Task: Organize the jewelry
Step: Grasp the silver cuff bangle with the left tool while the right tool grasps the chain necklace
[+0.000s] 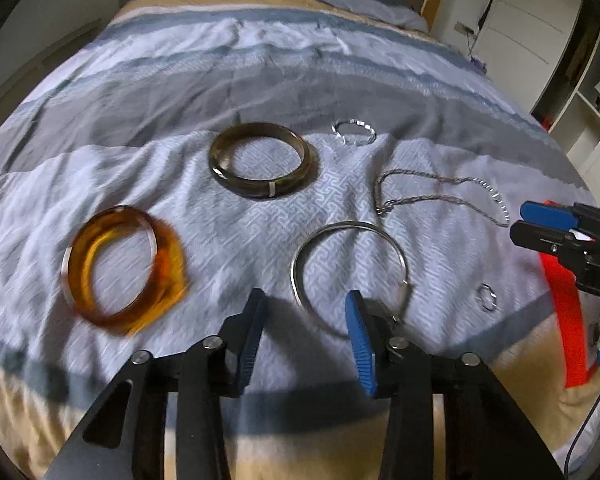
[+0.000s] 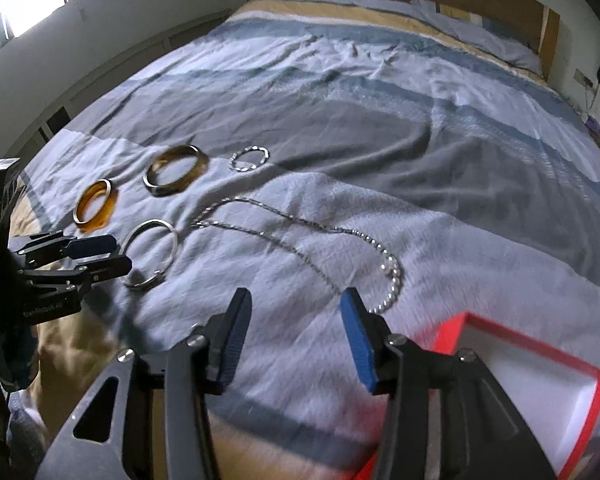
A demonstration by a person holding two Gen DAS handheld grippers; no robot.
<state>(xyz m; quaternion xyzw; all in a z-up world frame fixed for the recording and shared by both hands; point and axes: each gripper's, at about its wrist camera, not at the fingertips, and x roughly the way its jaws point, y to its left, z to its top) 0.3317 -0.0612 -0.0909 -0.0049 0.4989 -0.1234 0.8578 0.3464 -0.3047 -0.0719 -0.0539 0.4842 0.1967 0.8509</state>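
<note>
1. Your red box (image 2: 520, 376) looks bare inside as far as it shows; nothing seems sorted yet
2. On the bedspread (image 1: 260, 80) lie the amber bangle (image 1: 124, 270), dark bangle (image 1: 262, 160), silver bangle (image 1: 350, 272), necklace (image 2: 300, 236) and small rings
3. Your left gripper (image 1: 306, 312) and right gripper (image 2: 296, 312) gape wide, holding nothing

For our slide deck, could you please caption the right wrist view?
Open right gripper over silver necklace, red box alongside.
</note>
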